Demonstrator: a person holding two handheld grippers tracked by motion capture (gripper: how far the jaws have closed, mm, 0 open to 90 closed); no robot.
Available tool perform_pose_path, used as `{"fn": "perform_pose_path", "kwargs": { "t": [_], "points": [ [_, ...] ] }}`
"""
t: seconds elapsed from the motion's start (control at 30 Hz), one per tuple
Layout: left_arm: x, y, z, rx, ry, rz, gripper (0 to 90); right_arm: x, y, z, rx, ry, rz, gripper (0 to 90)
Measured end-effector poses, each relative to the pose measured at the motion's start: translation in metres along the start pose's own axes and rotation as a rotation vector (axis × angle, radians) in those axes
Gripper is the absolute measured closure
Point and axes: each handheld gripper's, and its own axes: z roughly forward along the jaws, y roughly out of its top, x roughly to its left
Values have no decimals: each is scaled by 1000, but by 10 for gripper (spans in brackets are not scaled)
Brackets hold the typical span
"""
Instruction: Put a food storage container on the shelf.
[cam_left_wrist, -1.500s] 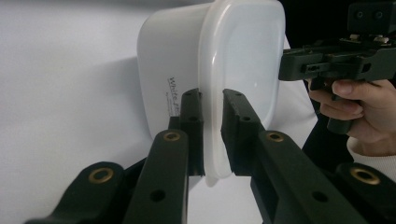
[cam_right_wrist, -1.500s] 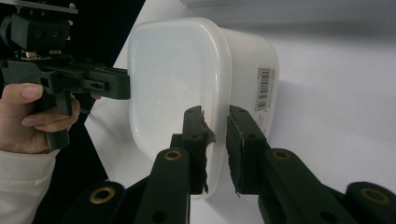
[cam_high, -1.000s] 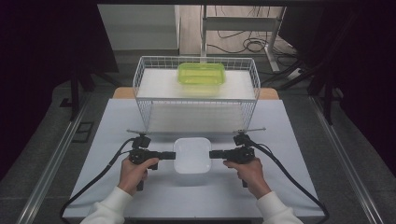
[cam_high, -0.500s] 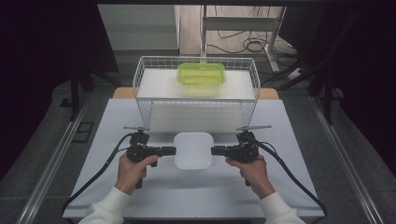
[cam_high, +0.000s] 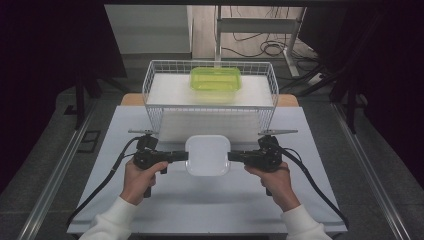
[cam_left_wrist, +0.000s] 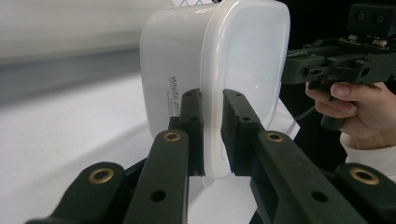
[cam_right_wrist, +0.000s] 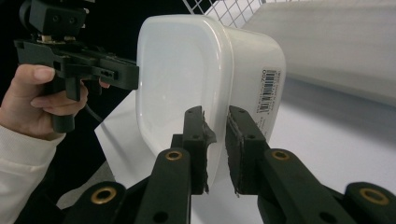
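- The left claw (cam_high: 183, 156) is clamping the left rim of the white, rounded-square plastic container (cam_high: 207, 155); in the left gripper view its black pads (cam_left_wrist: 191, 122) are pinching the thin lip, one pad on each face.
- The container is hanging between the two claws above the middle of the white tabletop (cam_high: 210, 200), nearer its far edge than its near one, just in front of the white wire basket (cam_high: 159, 85) that is holding a green translucent lidded box (cam_high: 215, 80).
- It is looking empty and light, with thin, semi-stiff walls that are likely to flex, and a smooth, glossy surface that may be slippery; the lip is the sensible place to be gripping, since the rounded walls are offering little purchase.
- The right claw (cam_high: 233, 156) is clenching the opposite rim in the same way, so the load is sitting evenly; uneven lifting is likely to be twisting the lip out of the pads.
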Motion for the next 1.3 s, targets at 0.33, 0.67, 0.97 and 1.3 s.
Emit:
{"fn": "perform_pose_path", "kwargs": {
  "t": [0.33,0.67,0.97,1.3],
  "points": [
    [-11,20,-12,-29,-5,30,794,12,21,-11,-31,3,-46,777],
    [-26,55,-21,-56,-7,66,793,20,54,-26,-68,-7,-80,777],
    [-34,77,-30,-87,-17,78,794,25,79,-35,-91,3,-107,776],
    [-40,106,-37,-100,6,114,793,30,108,-38,-101,-27,-141,773]
  ]
}}
